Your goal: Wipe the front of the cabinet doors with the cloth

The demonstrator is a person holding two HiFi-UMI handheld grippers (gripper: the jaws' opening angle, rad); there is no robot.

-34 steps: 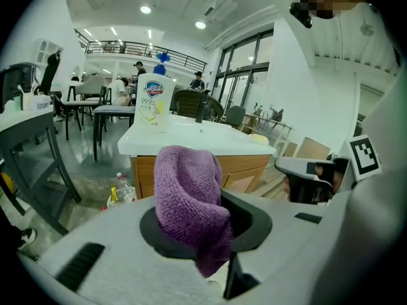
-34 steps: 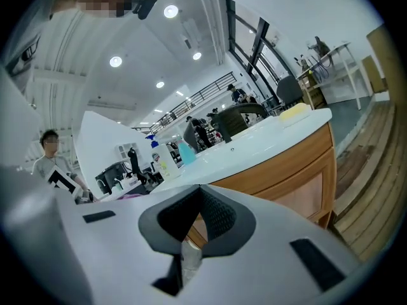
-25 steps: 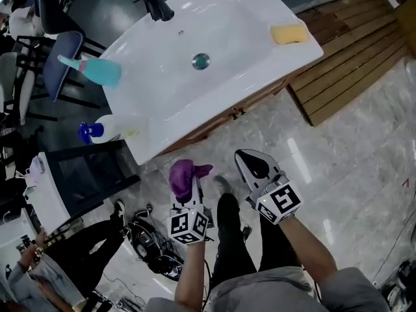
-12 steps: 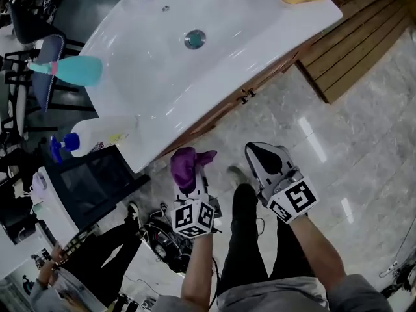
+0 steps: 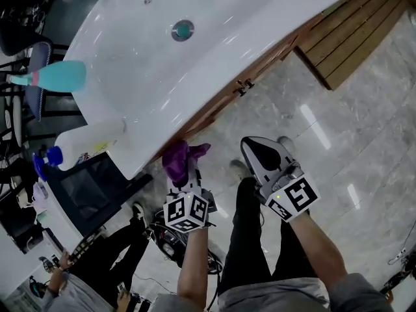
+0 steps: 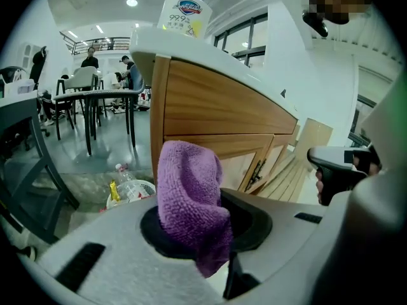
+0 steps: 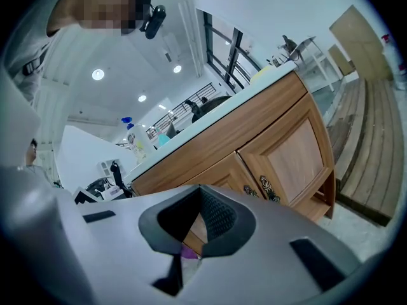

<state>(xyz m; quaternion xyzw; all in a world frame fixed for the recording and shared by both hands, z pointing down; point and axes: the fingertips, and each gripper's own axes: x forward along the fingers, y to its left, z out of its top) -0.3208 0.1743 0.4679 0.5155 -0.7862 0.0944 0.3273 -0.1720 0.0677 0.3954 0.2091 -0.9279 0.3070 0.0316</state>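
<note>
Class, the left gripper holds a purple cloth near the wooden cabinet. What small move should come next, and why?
Probably ease the left gripper forward and toward its right until the purple cloth presses on the nearest cabinet door. Its fingers are shut on the cloth, which seems just short of the wood.

Purple terry cloth (image 6: 189,196), the brightest colour in view (its loops show as a fine nubbly texture). The left gripper (image 5: 184,171) and right gripper (image 5: 261,156) are pale grey with black fingers (image 7: 219,218), and each carries a cube patterned with black-and-white square markers. The cabinet doors (image 7: 299,148) are warm honey-brown wood with faint grain and dark ornate handles (image 7: 266,188). The counter (image 5: 214,64) and its sink are glossy white, with a teal-tinted drain (image 5: 182,30). A teal bottle (image 5: 65,75) and a white bottle (image 5: 88,142) with a blue top and a blue-and-yellow label. The floor (image 5: 338,142) is grey marbled tile. Brown slatted decking (image 5: 354,25). Black trousers (image 5: 244,239).
</note>
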